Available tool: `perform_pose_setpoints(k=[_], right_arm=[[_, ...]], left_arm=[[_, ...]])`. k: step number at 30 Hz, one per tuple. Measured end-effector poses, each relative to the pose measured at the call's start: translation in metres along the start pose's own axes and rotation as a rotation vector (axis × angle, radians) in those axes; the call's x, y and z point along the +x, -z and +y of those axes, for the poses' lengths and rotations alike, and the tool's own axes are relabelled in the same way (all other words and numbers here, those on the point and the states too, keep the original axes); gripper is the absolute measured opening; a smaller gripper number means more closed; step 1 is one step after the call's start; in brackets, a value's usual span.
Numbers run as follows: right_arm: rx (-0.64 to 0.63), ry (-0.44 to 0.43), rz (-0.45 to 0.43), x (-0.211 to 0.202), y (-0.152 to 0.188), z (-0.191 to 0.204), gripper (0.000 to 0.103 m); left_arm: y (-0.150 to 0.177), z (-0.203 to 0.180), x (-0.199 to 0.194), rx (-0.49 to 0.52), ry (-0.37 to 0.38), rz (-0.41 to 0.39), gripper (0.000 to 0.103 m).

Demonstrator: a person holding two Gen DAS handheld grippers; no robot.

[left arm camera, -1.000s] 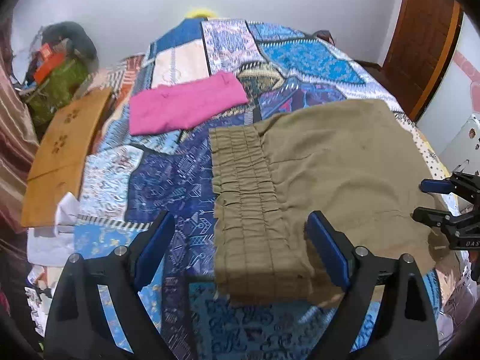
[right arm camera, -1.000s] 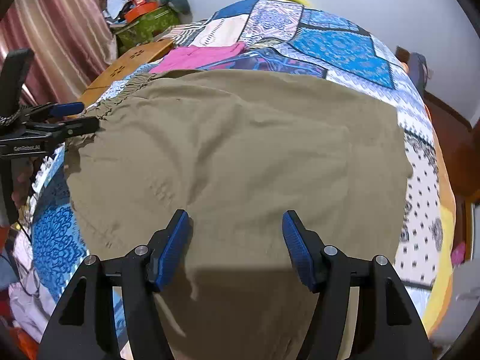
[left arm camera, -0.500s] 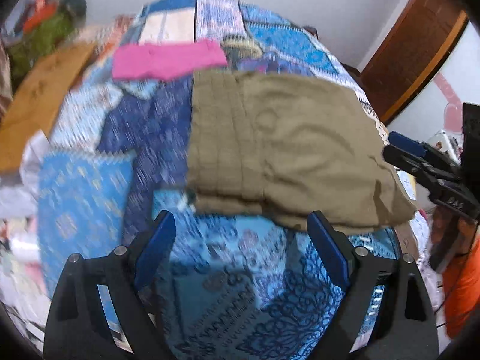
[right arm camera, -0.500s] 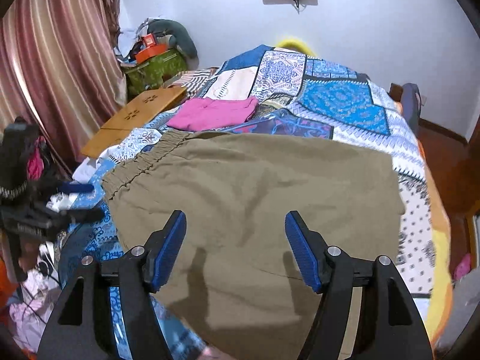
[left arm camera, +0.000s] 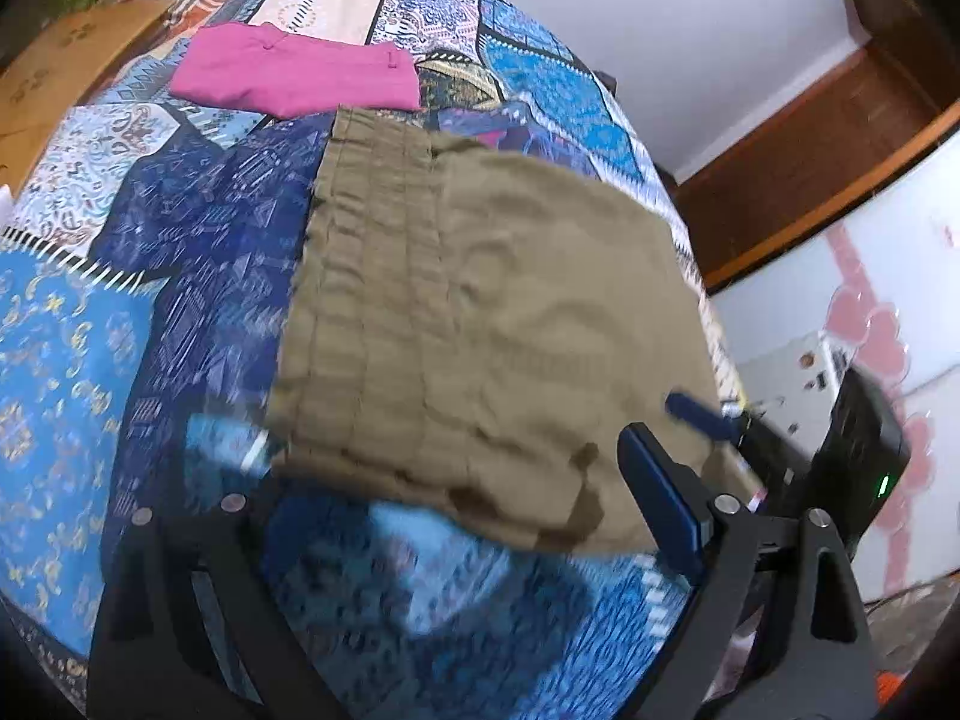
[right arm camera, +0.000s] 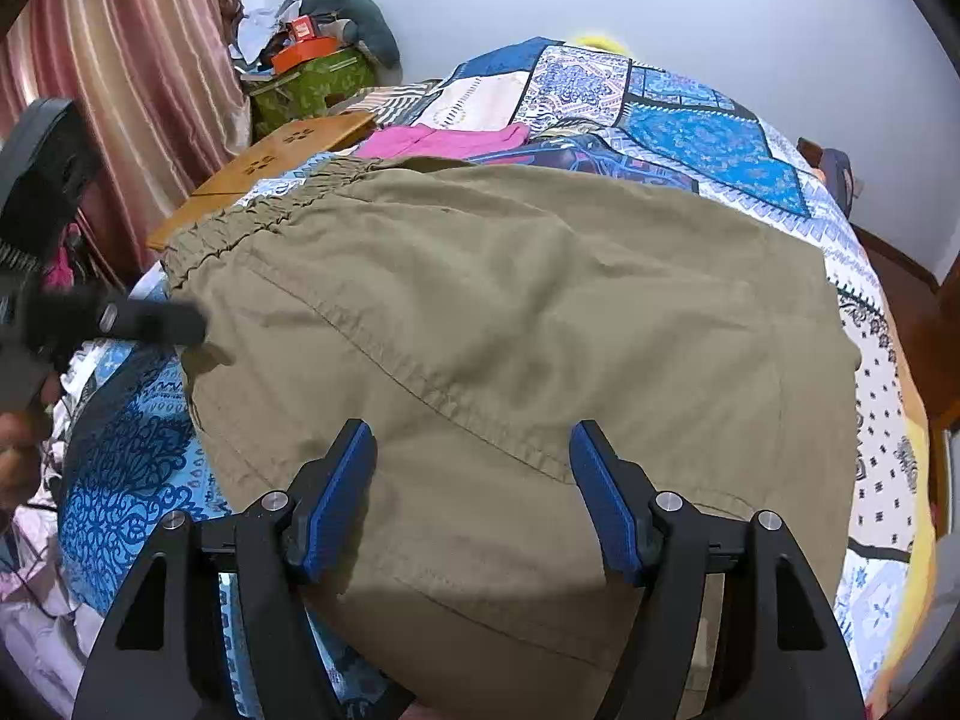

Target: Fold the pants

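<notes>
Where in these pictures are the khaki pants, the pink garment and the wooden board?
khaki pants [right arm camera: 540, 312]: right wrist view, middle of the fabric.
pink garment [left arm camera: 294, 69]: left wrist view, its centre.
wooden board [right arm camera: 282, 156]: right wrist view, top face.

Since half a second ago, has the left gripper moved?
Yes. In the right wrist view the left gripper was clear of the khaki pants. It has moved right, and its fingers now reach their edge just below the waistband.

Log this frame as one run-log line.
task: fold pants | khaki pants: flat on patchwork bedspread | left gripper: open, empty | right gripper: open, over pants | pink garment: folded, beyond waistband
</notes>
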State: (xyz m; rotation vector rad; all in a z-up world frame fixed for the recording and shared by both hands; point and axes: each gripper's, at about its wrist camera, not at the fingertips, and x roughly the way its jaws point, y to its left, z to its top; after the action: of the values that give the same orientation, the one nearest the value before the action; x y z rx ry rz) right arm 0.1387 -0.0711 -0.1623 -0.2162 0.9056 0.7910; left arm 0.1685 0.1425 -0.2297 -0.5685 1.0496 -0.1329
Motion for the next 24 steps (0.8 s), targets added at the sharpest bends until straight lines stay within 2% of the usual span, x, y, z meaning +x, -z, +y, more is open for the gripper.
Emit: perform_pose_setpoints(k=[2,3,4,5,7,9,11,18,21,24], right_arm=[[0.001,-0.006,-0.001,-0.001,0.002,0.001,0.065],[0.003,-0.009,-0.001,-0.001,0.002,0.0,0.065],[0.006,-0.013,-0.002,-0.001,0.002,0.0,0.065],[0.008,-0.016,-0.003,-0.001,0.003,0.0,0.065],[0.011,-0.022,-0.006,-0.002,0.004,-0.002,0.065],[0.018,-0.027,-0.01,-0.004,0.005,-0.003,0.065],[0.035,-0.032,-0.016,-0.008,0.006,-0.006,0.065],[0.126,0.012,-0.068,-0.042,0.013,-0.026,0.065],[0.161,0.038,-0.048,-0.045,0.021,-0.038,0.065],[0.181,0.056,-0.014,-0.042,0.03,-0.043,0.065]], left_arm=[[-0.007,0.002,0.001,-0.033,-0.003,-0.01,0.091],[-0.011,0.001,0.001,-0.034,-0.017,-0.021,0.081],[-0.014,0.0,0.001,-0.026,-0.035,-0.029,0.063],[-0.017,-0.001,0.002,-0.011,-0.061,-0.032,0.055],[-0.019,-0.003,0.003,0.004,-0.1,-0.039,0.043],[-0.017,-0.006,0.0,0.032,-0.135,-0.058,0.038],[-0.017,-0.01,-0.003,0.068,-0.17,-0.076,0.035],[-0.011,-0.024,-0.051,0.251,-0.506,-0.27,0.031],[-0.009,-0.027,-0.067,0.3,-0.574,-0.306,0.031],[-0.007,-0.035,-0.076,0.335,-0.586,-0.33,0.031]])
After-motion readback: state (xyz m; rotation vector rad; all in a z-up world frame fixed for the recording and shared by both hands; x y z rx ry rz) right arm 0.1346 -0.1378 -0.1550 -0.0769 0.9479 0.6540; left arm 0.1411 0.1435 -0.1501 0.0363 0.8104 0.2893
